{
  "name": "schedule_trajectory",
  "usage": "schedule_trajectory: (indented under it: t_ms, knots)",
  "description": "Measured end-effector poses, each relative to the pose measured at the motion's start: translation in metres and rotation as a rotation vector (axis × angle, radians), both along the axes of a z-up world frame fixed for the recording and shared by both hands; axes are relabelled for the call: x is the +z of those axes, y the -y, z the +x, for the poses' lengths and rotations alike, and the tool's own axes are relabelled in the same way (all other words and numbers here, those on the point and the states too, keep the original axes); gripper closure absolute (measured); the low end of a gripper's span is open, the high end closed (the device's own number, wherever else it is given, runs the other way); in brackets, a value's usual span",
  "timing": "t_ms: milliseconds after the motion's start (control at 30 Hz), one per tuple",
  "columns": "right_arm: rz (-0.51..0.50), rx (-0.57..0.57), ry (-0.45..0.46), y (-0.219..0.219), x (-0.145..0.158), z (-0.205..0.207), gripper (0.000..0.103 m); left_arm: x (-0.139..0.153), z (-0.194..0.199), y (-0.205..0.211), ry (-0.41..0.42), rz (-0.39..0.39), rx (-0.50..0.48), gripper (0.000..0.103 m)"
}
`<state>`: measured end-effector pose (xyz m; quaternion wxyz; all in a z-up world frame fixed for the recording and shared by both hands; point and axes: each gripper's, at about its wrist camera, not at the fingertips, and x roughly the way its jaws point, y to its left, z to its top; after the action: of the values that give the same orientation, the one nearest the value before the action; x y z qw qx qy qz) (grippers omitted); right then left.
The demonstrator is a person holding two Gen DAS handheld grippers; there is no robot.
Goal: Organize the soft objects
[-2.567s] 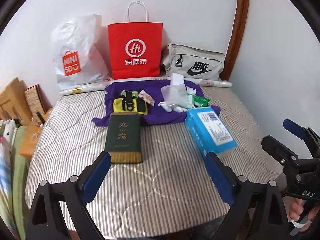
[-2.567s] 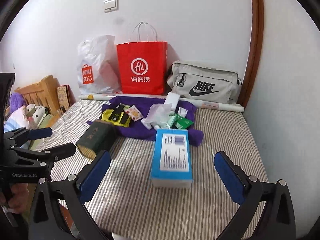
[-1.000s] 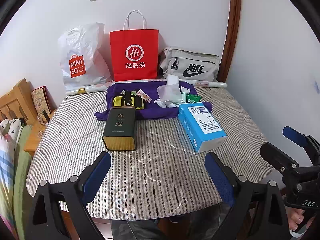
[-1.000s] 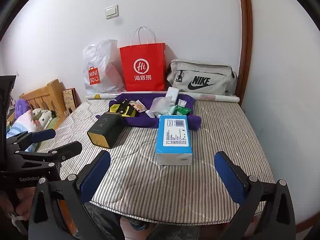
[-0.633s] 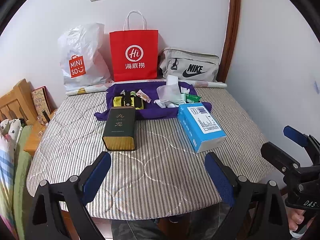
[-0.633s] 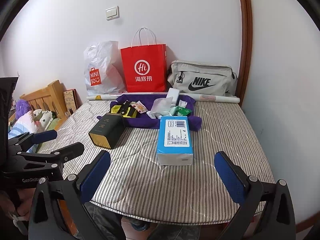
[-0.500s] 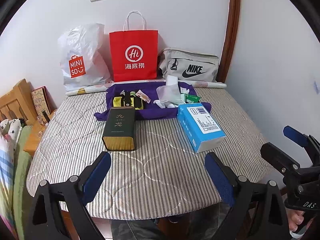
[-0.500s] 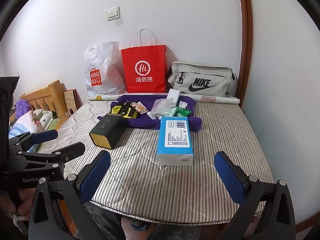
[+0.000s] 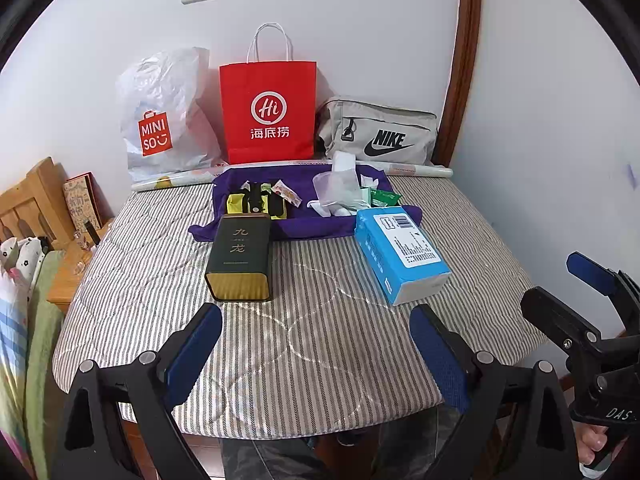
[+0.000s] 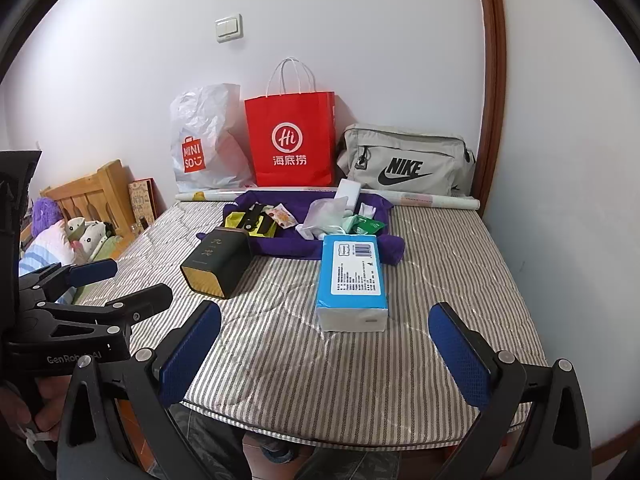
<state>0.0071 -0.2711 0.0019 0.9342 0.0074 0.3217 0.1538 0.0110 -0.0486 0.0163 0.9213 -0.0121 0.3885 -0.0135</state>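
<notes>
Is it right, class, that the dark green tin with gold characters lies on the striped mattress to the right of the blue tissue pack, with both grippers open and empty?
Not quite. The dark green tin with gold characters lies left of the blue tissue pack, as the left wrist view shows. The rest holds: both lie on the striped mattress, and the left gripper and right gripper are open and empty.

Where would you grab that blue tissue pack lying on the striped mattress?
Probably across its long sides, coming from the near short end. The blue tissue pack lies flat, lengthwise toward the right tool, which is open wide enough to straddle it. The wrapper is soft, so squeeze gently.
</notes>
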Motion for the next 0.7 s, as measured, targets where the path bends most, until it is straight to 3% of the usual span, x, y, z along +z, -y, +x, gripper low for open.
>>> schedule_trajectory:
  t_ms: [700]
  knots:
    - [-0.002, 0.019, 0.018, -0.0024, 0.0035, -0.0044, 0.001, 0.0016, -0.0032, 0.0009, 0.005, 0.001, 0.003, 0.008]
